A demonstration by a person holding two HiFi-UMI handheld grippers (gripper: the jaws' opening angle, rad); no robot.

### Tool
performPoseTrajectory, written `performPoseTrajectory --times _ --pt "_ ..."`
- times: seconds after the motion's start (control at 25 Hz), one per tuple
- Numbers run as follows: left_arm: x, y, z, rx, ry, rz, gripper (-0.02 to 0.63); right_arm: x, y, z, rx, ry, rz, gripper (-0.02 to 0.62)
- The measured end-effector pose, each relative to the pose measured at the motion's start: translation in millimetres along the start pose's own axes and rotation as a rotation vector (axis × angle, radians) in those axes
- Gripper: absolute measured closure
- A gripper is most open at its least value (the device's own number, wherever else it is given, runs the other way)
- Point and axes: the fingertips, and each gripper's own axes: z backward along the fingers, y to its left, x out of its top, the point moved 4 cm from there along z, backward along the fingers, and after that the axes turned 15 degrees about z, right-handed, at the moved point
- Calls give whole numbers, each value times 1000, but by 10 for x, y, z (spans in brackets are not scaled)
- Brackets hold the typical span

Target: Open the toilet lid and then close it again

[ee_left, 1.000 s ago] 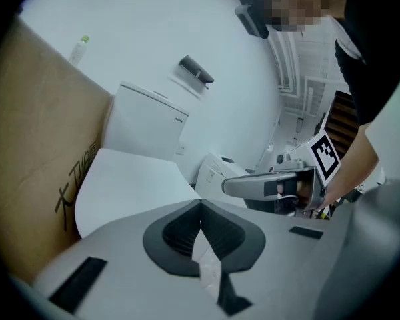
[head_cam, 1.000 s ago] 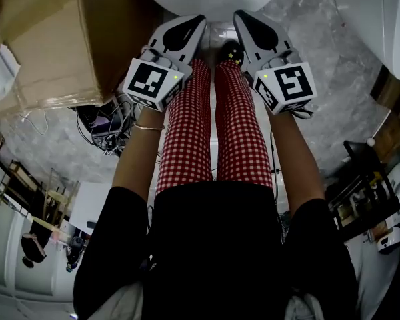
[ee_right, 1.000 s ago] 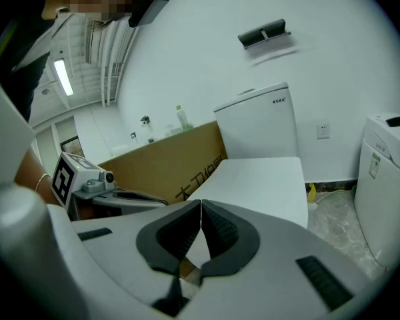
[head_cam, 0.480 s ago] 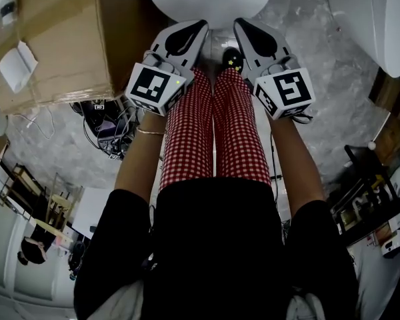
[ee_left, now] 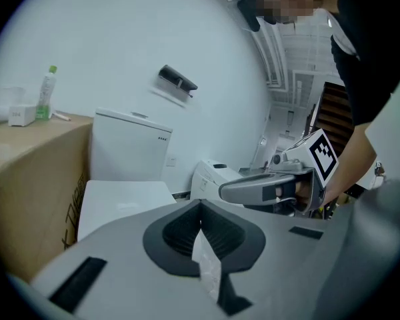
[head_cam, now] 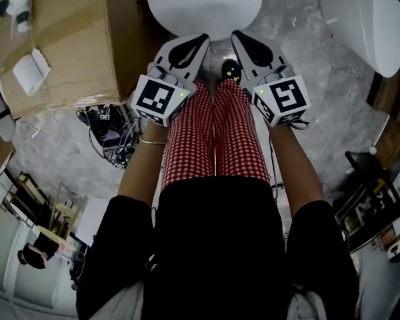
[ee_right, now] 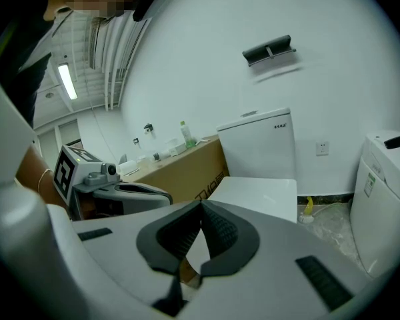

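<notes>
While both grippers hover just short of the toilet lid's [head_cam: 205, 5] front edge, I see it lying shut, so the bowl is hidden. The left gripper [head_cam: 193, 44] and right gripper [head_cam: 243, 42] have jaws pressed together at the tips, holding nothing. A cardboard box [head_cam: 60, 45] crowds the toilet's left side. Bare floor [head_cam: 300, 52] separates it from a second toilet [head_cam: 367, 19] on the right. I cannot see into the box. A bottle [ee_left: 47, 92] stands on top.
</notes>
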Motion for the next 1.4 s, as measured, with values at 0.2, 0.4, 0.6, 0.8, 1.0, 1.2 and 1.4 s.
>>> performPoseTrajectory --times 0.2,0.4,0.6,0.8,1.0,1.2,1.4 --pt "182 -74 15 -3 -9 -23 603 158 -23 54 0 -7 11 577" --pt "311 -134 79 -3 -12 -39 603 320 20 72 10 -22 17 577" --pt "469 -208 165 8 -26 -35 603 515 67 120 14 -34 36 577" --pt "646 -295 213 29 -37 -52 603 687 86 199 10 -33 54 577" --pt "872 -436 261 2 -44 -88 603 903 88 313 -4 -37 54 577" --pt "1119 -552 321 -10 -61 -135 603 1181 25 432 -21 -73 65 577" --pt "1319 -629 383 -14 -82 -158 603 1391 5 461 -23 -87 100 577"
